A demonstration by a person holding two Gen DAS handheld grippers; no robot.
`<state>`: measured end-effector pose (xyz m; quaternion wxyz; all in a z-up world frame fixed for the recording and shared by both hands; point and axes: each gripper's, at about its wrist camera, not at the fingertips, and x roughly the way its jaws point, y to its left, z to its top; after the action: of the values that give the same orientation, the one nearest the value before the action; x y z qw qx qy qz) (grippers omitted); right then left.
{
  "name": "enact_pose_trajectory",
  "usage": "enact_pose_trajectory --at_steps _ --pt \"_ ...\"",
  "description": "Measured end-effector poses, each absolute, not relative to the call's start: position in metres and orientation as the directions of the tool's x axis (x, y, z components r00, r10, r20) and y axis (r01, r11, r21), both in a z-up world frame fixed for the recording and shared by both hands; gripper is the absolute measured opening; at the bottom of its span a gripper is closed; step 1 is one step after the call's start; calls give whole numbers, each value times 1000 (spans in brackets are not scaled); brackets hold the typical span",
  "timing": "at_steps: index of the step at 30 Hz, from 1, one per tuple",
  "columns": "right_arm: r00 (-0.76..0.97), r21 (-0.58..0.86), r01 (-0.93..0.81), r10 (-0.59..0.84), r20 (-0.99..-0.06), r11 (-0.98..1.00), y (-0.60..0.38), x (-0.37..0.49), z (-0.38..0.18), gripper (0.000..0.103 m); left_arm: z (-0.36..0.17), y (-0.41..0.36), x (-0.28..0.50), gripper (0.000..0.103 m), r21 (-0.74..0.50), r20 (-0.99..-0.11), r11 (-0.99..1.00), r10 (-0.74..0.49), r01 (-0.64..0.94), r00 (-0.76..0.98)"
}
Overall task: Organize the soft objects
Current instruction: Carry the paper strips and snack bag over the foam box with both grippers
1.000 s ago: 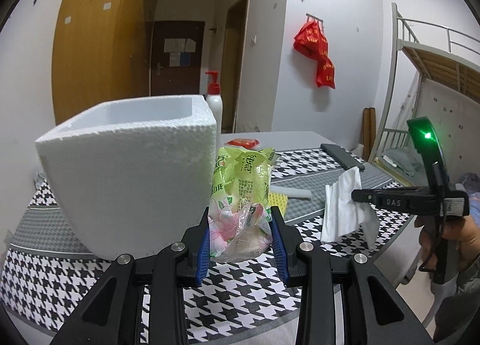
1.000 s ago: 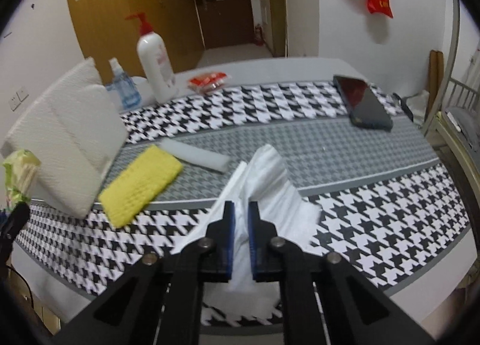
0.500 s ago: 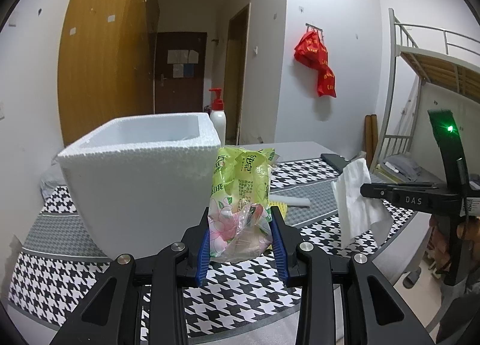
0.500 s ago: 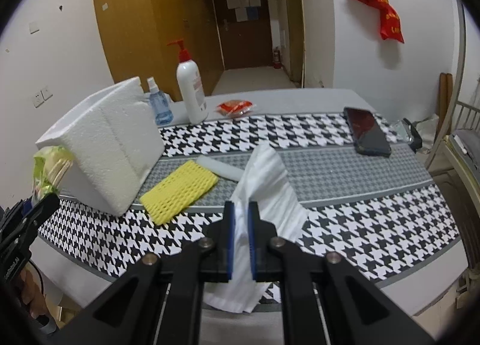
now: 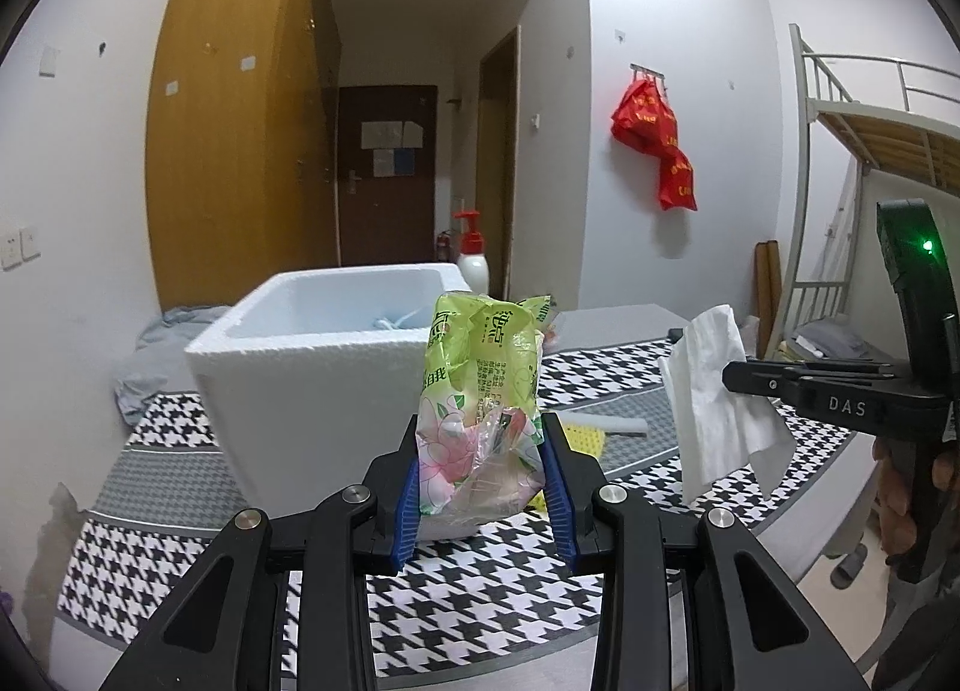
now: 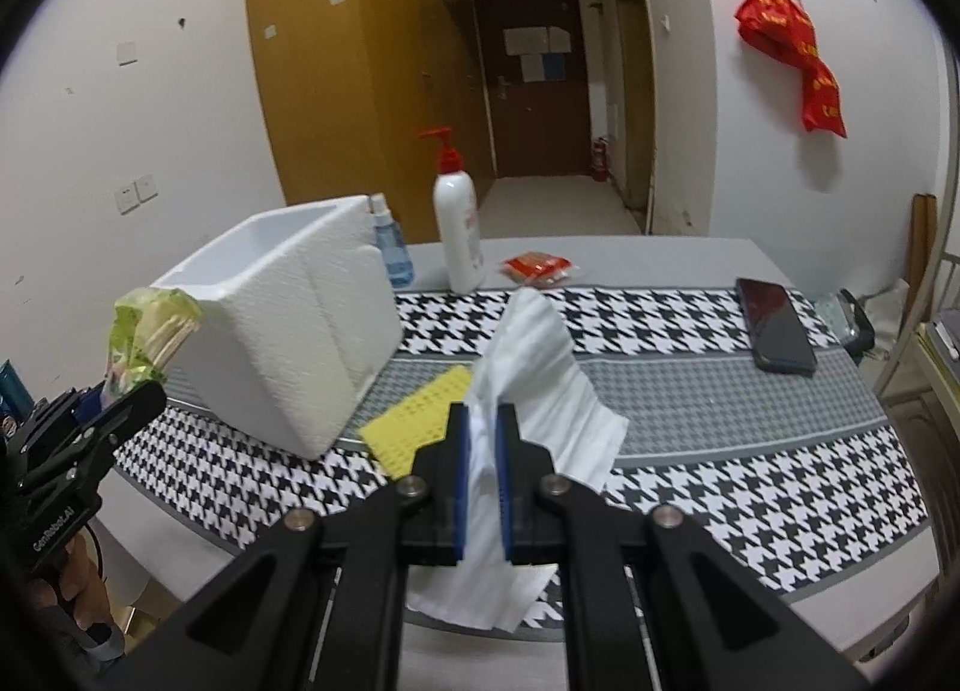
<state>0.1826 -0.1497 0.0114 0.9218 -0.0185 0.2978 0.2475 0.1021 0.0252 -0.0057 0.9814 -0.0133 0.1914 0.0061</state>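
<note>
Holding the green tissue pack (image 5: 480,403) upright in your left claw (image 5: 480,487), you are facing the foam box (image 5: 324,367), whose open top is sitting at about 11 o'clock, just behind the pack. Your right claw (image 6: 480,481) is pinching a white tissue (image 6: 534,373) tight, with the box well off at its 10 o'clock across the table (image 6: 720,451). Your left hand is nearer the box, so the pack is probably going in first.
</note>
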Motion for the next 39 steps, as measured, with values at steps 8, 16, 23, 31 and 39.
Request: enact_pose_trajectory --at_steps 8,16,23,31,39 --pt "673 111 -543 511 -535 832 -126 177 21 11 2 35 92 37 -5 -363 997 65 -71 930" --pt "637 96 -623 575 -514 776 -97 171 30 11 8 50 80 37 11 -353 991 131 -136 927" --pt "597 84 -686 625 -503 723 -70 162 34 11 10 66 70 37 9 -344 979 195 -204 918" --pt "558 75 -735 665 -497 674 -44 159 37 11 9 86 58 37 7 -348 961 262 -276 900" --pt "547 49 -766 689 -476 642 -25 154 49 11 8 98 55 37 -2 -347 954 279 -299 895"
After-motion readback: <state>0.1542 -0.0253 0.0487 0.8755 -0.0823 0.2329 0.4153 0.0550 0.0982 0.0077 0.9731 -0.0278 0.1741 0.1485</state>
